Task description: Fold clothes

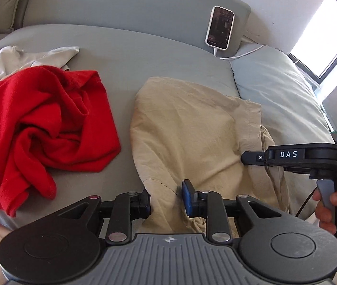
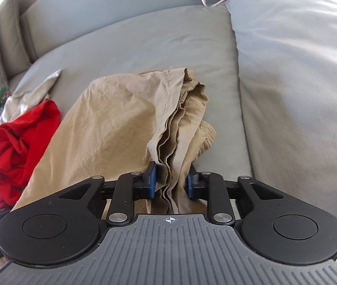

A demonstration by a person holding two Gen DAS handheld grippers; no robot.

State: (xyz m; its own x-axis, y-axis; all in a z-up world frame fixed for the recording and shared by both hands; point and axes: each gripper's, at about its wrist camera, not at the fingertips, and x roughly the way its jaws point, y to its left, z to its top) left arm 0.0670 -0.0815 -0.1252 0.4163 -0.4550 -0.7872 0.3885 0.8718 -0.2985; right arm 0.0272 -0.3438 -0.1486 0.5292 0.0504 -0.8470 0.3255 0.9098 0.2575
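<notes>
A tan garment (image 1: 192, 128) lies folded over on the grey couch seat (image 1: 125, 54), also in the right wrist view (image 2: 121, 123). My left gripper (image 1: 167, 199) has its blue pads (image 1: 188, 197) around the garment's near left edge, with cloth bunched between them. My right gripper (image 2: 170, 182) holds the stacked layered edges of the garment between its pads (image 2: 151, 180). In the left wrist view the right gripper (image 1: 251, 159) reaches in from the right onto the cloth. A crumpled red garment (image 1: 40, 123) lies to the left, also in the right wrist view (image 2: 14, 147).
A white garment (image 1: 26, 59) lies behind the red one. A phone (image 1: 219, 27) on a white cable leans on the back cushion. A pale blue cushion (image 1: 280, 92) is to the right. A bright window (image 1: 325, 35) is at far right.
</notes>
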